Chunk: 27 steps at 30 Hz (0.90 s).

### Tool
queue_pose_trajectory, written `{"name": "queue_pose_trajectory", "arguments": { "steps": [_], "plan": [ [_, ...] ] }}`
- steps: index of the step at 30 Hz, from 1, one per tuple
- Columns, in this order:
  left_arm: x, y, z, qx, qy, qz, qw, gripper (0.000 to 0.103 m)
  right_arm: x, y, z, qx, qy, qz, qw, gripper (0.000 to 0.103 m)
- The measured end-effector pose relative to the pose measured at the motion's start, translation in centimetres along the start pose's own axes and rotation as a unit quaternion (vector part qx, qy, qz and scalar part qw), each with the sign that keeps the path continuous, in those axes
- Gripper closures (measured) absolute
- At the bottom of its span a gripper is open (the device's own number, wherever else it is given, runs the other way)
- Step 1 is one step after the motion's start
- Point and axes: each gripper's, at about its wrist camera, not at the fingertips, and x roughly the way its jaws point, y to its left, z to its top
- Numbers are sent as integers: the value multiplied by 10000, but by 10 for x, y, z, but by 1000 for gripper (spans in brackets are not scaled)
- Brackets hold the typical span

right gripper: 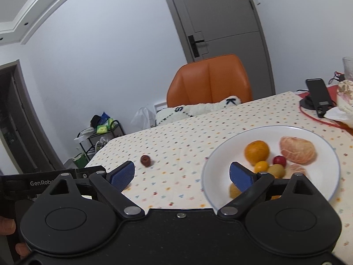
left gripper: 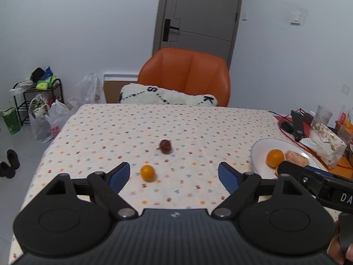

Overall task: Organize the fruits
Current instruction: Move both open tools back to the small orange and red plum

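Your left gripper hung nearest, low over the near edge of the surface, its blue-padded fingers spread wide and gripping nothing. Just ahead of them, nearer the left finger, a small orange fruit lay on the dotted cloth, touching neither pad. Farther toward the middle of the surface sat a dark red wrinkled fruit, apart from the orange one.

Your right gripper was released as well, fingers wide apart and empty, the right one poised over the near rim of the white plate. That plate stood by the right edge of the surface and held a whole orange, a peeled citrus, a small red fruit, a little orange fruit and a greenish one, all close together; more fruit lay partly hidden behind the finger. In the right wrist view the dark fruit sat just beyond the left finger, well apart from the plate.

An orange chair with a white cushion stood at the far edge.
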Motion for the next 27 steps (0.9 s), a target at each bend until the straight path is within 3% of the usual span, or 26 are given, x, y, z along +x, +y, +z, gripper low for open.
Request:
{"name": "queue_pose_trajectory", "arguments": {
  "steps": [17, 21, 27],
  "plan": [
    [8, 39, -10, -337, 77, 52, 9994, 18, 25, 34, -1, -258, 241, 274, 9990, 12],
    [19, 39, -10, -407, 120, 10, 9991, 22, 37, 37, 0, -253, 331, 311, 9986, 18],
    [38, 34, -8, -392, 200, -53, 9990, 38, 50, 39, 8, -285, 398, 331, 9983, 25]
  ]
}}
